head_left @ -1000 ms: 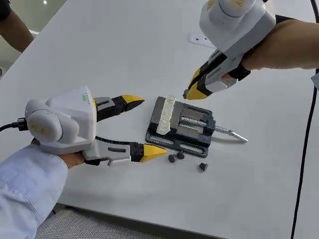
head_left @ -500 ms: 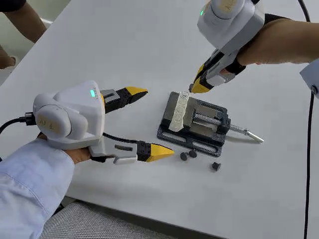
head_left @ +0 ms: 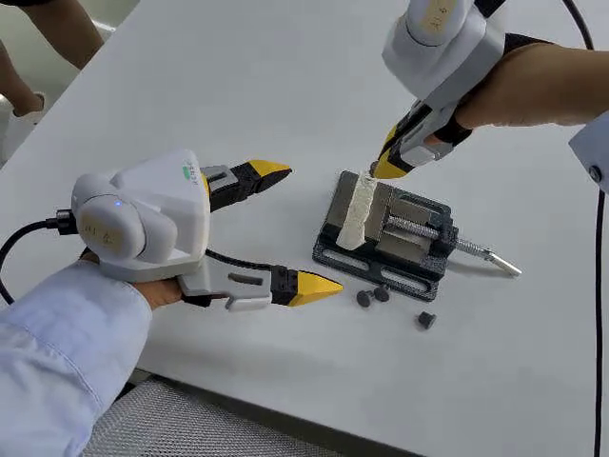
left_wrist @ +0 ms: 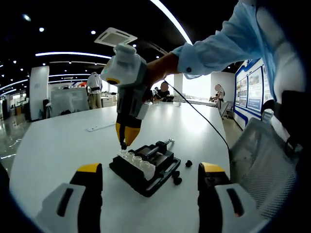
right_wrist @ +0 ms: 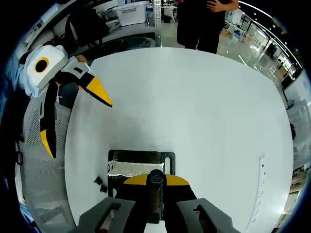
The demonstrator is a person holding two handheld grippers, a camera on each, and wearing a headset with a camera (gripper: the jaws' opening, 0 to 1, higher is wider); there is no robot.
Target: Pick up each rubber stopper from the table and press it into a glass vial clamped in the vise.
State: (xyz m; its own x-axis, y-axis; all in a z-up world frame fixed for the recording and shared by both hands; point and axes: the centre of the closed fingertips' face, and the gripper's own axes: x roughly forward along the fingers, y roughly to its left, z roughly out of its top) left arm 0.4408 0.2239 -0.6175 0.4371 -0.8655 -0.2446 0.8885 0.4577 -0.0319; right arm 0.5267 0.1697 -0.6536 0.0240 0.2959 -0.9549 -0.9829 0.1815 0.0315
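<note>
**Stoppers and vise: bench count**

One vise (head_left: 419, 262), its screw pointing away from the left gripper (head_left: 295, 228) — jaws wide apart. The vial row (head_left: 358, 211), count unclear, runs along the vise jaws, across the screw. Three loose stoppers (head_left: 382, 294) lie beside the vise. A fourth stopper (right_wrist: 155, 178) is pinched in the right gripper (head_left: 383, 171) — over the row's end.

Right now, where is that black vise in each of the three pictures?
Head view: the vise sits right of centre on the table.
Left gripper view: the vise is just below centre.
Right gripper view: the vise is at bottom centre, partly behind the right tongs.
Shared landmark: the loose stoppers lying beside the vise's base.
</note>
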